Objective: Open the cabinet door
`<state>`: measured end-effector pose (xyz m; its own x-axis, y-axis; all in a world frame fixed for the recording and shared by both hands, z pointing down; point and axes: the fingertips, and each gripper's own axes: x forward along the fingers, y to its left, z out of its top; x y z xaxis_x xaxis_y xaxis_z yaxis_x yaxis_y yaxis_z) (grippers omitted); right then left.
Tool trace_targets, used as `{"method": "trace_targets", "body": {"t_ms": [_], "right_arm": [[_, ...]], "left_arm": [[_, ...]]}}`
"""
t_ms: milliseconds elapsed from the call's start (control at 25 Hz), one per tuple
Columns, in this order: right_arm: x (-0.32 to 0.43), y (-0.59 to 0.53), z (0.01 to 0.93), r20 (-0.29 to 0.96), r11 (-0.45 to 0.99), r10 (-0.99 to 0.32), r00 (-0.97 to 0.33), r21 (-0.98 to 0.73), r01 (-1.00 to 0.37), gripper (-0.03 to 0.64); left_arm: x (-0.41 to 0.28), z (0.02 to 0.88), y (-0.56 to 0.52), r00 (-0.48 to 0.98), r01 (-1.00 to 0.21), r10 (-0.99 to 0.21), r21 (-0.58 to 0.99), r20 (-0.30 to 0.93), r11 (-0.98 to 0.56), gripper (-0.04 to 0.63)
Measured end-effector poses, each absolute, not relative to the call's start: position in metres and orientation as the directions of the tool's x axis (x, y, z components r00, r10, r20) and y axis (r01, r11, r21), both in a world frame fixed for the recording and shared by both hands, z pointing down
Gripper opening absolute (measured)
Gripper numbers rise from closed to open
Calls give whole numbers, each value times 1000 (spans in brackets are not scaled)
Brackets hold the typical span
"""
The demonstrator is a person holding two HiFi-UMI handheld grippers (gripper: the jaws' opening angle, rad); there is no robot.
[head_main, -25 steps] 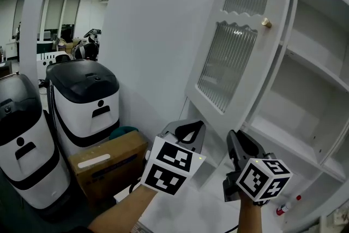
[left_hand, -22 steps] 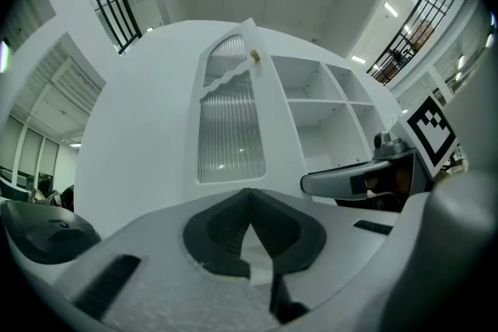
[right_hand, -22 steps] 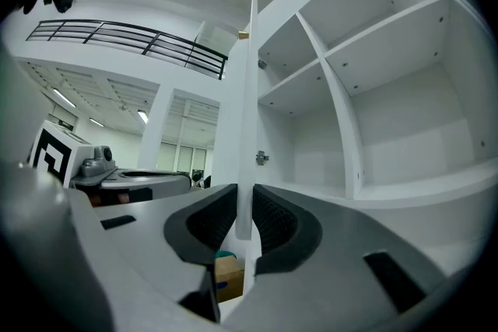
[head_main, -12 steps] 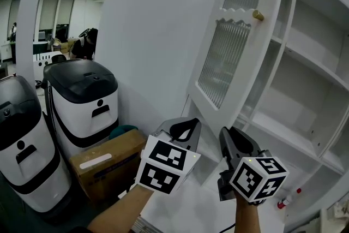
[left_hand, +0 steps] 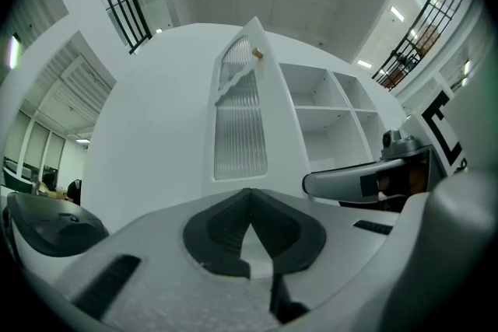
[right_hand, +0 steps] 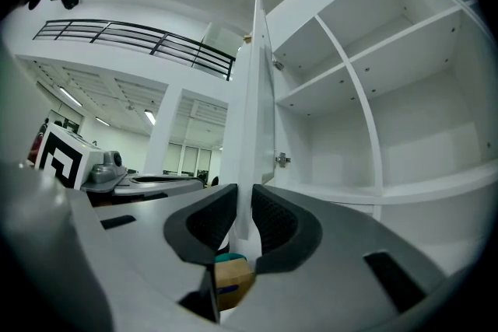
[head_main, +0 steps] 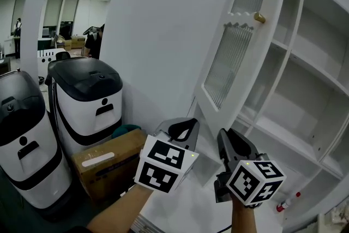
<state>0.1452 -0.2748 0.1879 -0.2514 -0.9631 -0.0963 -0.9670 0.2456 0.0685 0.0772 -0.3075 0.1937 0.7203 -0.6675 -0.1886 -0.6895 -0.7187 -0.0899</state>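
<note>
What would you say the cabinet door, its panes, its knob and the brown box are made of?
The cabinet door: probably painted wood or board, smooth matte white with scalloped edges. The panes: ribbed translucent glass or acrylic; fine vertical lines show. The knob: likely brass-finished metal, small, gold-coloured, shiny. The box: brown cardboard, dull, with a pale label.

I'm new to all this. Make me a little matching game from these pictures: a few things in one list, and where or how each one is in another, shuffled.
Things:
1. cabinet door
2. knob
3. cardboard box
4. left gripper

Place or state:
A. on the floor, beside a black-topped white machine
B. standing open
C. fingers shut, nothing between them
D. gold-coloured, high on the door

Pairs: 1-B, 2-D, 3-A, 4-C
</note>
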Motion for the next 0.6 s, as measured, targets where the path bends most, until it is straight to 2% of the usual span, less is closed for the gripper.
{"method": "trace_targets", "body": {"t_ms": [600], "right_arm": [[84, -282, 185, -97, 330, -934, -343, 130, -935, 74]], "left_arm": [[37, 192, -311, 672, -737, -715, -78, -193, -671, 11]]}}
